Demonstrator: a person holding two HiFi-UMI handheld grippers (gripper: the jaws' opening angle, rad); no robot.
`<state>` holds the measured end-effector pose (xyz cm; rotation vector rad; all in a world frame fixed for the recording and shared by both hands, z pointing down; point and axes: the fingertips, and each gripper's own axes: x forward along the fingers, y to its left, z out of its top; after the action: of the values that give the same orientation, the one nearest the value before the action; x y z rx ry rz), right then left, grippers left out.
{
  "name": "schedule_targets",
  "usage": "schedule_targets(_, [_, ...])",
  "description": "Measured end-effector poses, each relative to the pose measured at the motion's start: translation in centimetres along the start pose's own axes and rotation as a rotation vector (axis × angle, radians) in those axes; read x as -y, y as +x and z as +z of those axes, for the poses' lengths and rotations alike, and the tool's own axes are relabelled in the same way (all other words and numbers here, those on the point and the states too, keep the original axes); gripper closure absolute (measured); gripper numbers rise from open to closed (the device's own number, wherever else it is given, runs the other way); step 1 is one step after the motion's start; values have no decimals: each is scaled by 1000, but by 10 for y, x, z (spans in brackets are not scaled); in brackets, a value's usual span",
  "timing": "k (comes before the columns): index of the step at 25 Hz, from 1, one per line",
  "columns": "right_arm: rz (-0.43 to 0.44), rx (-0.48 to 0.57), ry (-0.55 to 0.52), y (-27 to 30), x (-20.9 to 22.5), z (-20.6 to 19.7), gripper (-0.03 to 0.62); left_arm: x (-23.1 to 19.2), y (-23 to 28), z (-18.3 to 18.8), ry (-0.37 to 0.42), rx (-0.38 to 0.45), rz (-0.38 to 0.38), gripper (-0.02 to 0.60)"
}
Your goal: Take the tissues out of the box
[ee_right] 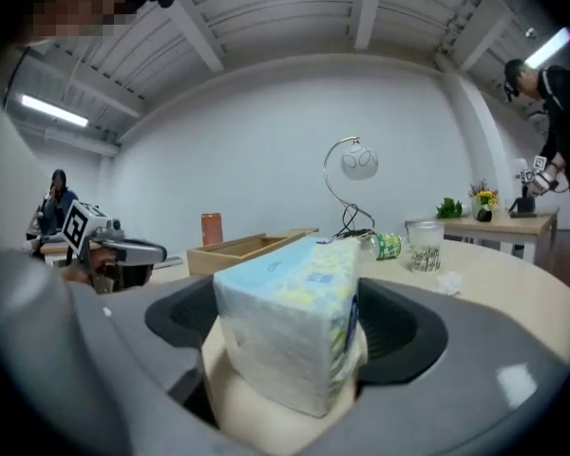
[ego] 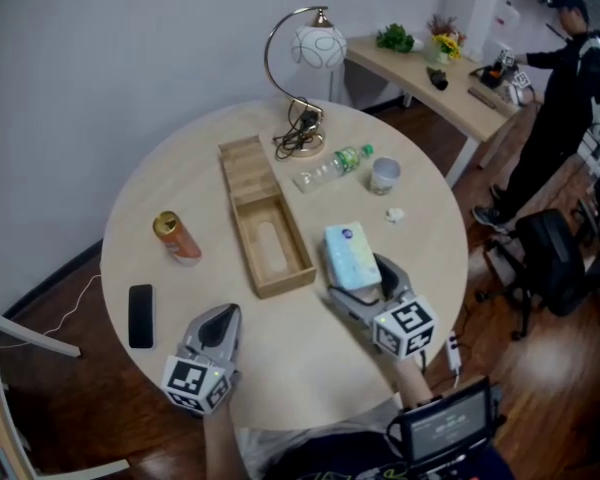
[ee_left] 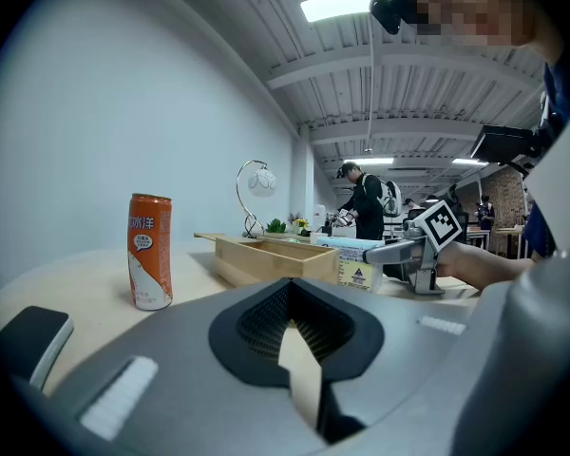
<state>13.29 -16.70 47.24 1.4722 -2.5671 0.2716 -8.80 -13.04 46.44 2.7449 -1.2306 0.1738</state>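
Right gripper [ego: 356, 280] closing around the soft rectangular tissue pack [ego: 349, 253], right of the open wooden box [ego: 284, 285]; left gripper [ego: 223, 314] pinched together.

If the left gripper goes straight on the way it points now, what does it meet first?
Probably the near end of the wooden box, straight ahead of the left gripper across bare table; depth is uncertain.

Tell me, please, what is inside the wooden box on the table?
The wooden box looks empty from above: only its bare bottom with an oval slot. The tissue pack sits outside, between the closing jaws of the right gripper. The left gripper view shows only the box's wall.
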Motion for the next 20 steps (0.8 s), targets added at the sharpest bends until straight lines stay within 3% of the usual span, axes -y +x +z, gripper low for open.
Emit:
schedule_targets(8, [27,3,-15,3,0,-1,198,0,0,-1,-14,-1,8,578])
schedule_targets(20, [29,-1,-7,2,0,1,200,0,1,0,-7,6,4,578])
